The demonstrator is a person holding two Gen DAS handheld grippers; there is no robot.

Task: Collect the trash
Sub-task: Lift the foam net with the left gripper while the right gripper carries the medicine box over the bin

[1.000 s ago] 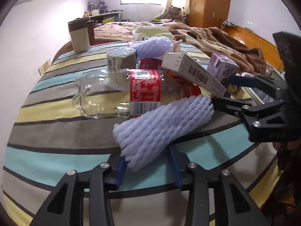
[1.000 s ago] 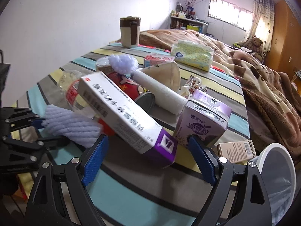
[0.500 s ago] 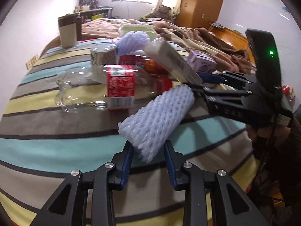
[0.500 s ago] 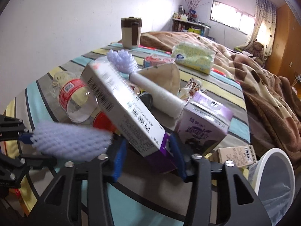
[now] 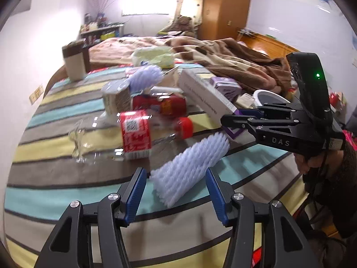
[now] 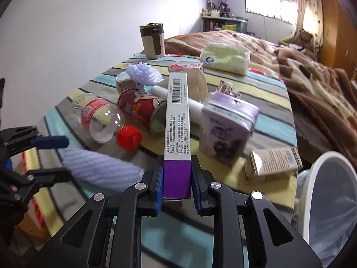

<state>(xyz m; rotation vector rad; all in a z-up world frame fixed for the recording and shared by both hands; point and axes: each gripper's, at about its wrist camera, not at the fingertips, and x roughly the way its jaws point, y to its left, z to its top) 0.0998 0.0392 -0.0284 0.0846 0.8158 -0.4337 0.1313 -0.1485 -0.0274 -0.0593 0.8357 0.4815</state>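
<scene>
In the left wrist view, the left claw [image 5: 176, 192] has spread open, releasing the pale lilac foam mesh sleeve [image 5: 189, 174], which now lies loose between its fingers at 12 o'clock on the striped bed [image 5: 55, 163]. In the right wrist view, the right claw [image 6: 176, 183], level and pointing forward, has clenched on the long white-and-purple cardboard box [image 6: 177, 120]; the white trash bin [image 6: 330, 201] waits at 4 o'clock, so the box looks ready to drop.

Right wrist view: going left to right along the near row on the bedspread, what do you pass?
Foam net → bottle → long box in the right tongs → purple carton → small tan box → white bin.
</scene>
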